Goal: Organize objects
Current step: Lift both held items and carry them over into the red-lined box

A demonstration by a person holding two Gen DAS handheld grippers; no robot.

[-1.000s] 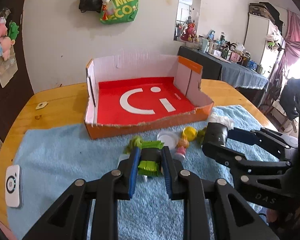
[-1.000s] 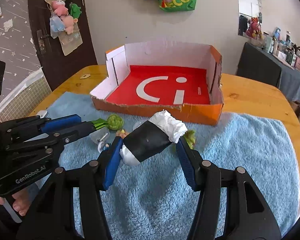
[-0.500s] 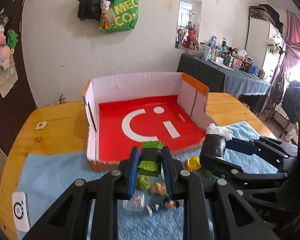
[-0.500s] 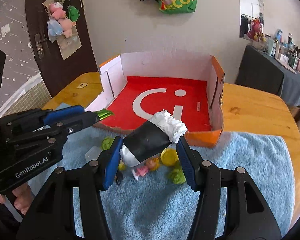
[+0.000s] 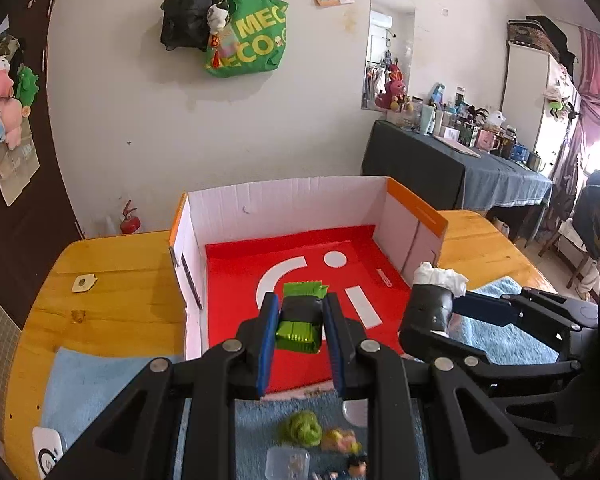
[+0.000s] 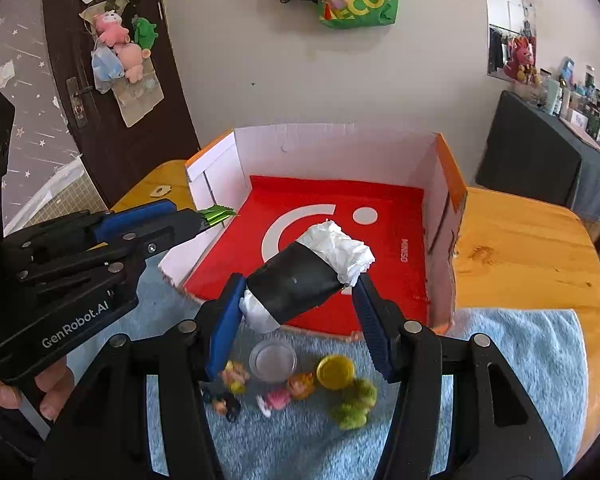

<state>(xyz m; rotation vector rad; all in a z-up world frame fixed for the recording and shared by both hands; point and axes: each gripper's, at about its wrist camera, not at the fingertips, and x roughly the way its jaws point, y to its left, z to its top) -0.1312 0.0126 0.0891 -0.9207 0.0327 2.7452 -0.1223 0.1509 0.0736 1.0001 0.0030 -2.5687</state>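
Observation:
My left gripper [image 5: 300, 320] is shut on a green and black foil packet [image 5: 300, 322], held above the front of the open cardboard box [image 5: 416, 210] with a red floor. My right gripper [image 6: 300, 300] is shut on a black roll stuffed with white tissue [image 6: 296, 280], held above the box's front edge [image 6: 328, 330]. In the left wrist view the roll [image 5: 430, 308] sits to the right of the packet. In the right wrist view the left gripper [image 6: 192, 220] reaches in from the left with the packet's green tip [image 6: 218, 213] showing.
Small toys lie on the blue towel [image 6: 512, 344] below the grippers: a clear lid [image 6: 273, 360], a yellow cap [image 6: 335, 370], a green fuzzy ball [image 6: 356, 402] and little figures [image 6: 276, 398]. A white device [image 5: 48, 452] lies at the towel's left. The wooden table [image 5: 120, 280] surrounds the box.
Both grippers have risen and moved forward from over the towel to over the box's front, each still holding its object. The toys now lie below and behind the fingertips.

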